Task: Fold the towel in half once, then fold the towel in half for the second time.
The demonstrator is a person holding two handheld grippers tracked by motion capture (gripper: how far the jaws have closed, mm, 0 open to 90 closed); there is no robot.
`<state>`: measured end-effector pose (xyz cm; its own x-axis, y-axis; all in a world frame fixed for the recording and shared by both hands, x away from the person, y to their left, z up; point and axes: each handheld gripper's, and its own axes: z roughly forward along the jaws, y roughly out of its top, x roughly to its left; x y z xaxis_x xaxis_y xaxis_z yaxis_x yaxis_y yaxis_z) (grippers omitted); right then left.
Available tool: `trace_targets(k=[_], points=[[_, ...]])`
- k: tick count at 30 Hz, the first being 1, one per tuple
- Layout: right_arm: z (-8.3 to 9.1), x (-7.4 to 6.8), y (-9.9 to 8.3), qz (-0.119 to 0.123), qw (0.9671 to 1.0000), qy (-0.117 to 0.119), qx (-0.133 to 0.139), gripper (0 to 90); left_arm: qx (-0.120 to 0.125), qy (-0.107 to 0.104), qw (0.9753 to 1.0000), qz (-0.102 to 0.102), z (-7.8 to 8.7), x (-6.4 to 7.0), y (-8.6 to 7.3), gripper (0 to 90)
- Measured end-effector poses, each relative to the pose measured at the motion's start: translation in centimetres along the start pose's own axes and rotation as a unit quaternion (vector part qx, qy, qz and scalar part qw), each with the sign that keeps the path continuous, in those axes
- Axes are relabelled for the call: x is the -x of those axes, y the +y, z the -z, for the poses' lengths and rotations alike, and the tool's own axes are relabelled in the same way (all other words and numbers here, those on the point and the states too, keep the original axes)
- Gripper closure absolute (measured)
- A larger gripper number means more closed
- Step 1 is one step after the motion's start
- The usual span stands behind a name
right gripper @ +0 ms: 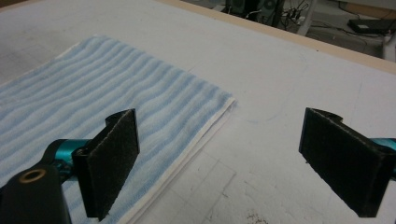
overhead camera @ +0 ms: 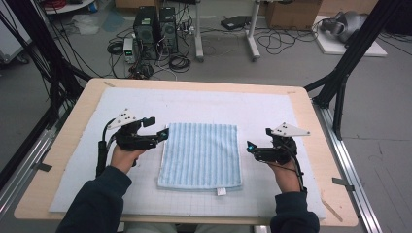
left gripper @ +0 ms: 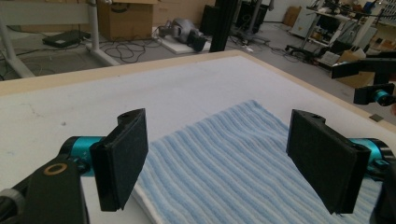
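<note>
Folding work on a blue striped towel (overhead camera: 200,155), judged to be partway through or near its close.

Lies flat on the white mat (overhead camera: 272,104) covering the counter (overhead camera: 311,121), between the two hand-held grippers. Looks already doubled at least once: a layered white edge visible along the side nearest the right hand-held gripper (right gripper: 219,158), and a small white tag (overhead camera: 221,191) poking out from the near edge. Edges fairly square, surface smooth, no loose corners sticking out as far as can be told from the high view.

Left hand-held gripper (overhead camera: 165,134): jaws spread wide, empty, tips right at the towel's far corner on that side; in its own view (left gripper: 219,158) the towel's edge and corner sit just below and between the pads (left gripper: 122,158), apparently not gripped. Touching or hovering just above: cannot tell.

Right hand-held gripper (overhead camera: 250,145): jaws also wide apart, holding nothing, a short way off the towel's side edge, over bare mat. In its own view, towel edge (right gripper: 205,130) passes beneath the one pad (right gripper: 112,163), the other pad (right gripper: 343,161) over the mat.

Done, by judgement: towel laid out and folded into a neat near-square. Left: either one more fold, with the left corner first to be pinched, or nothing beyond pulling both hands away. Not decidable from this moment alone.
</note>
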<state>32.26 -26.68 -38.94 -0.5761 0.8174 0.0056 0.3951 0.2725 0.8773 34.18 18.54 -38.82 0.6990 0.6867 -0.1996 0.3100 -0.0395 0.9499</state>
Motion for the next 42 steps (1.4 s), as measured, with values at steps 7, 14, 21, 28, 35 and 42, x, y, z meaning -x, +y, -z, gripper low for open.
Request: trace_targets(k=[7,14,21,28,35,42], points=[[-0.3,-0.4,0.2,0.001,1.0,0.005,0.008,11.4,-0.005,0.007,1.0,0.005,0.5,-0.1,-0.6,21.6],[-0.7,-0.2,0.2,-0.001,0.9999,0.007,0.01,11.4,-0.012,0.014,0.9998,0.009,0.5,-0.5,-0.6,21.1],[-0.8,-0.1,0.1,-0.003,0.9999,0.01,0.007,11.4,-0.007,0.011,0.9998,0.012,0.4,-0.4,-0.7,21.0],[-1.1,-0.1,0.0,-0.007,0.9998,0.02,0.005,11.5,-0.01,0.014,0.9998,0.012,0.4,-0.6,-0.7,20.7],[-2.3,-0.3,0.1,-0.006,0.9994,0.032,-0.011,11.5,-0.006,0.023,0.9995,0.019,0.0,-1.0,-0.7,20.8],[-3.2,0.0,0.9,-0.013,0.9989,0.039,-0.02,11.5,-0.01,0.04,0.9989,0.024,-0.6,-2.0,-0.8,21.5]])
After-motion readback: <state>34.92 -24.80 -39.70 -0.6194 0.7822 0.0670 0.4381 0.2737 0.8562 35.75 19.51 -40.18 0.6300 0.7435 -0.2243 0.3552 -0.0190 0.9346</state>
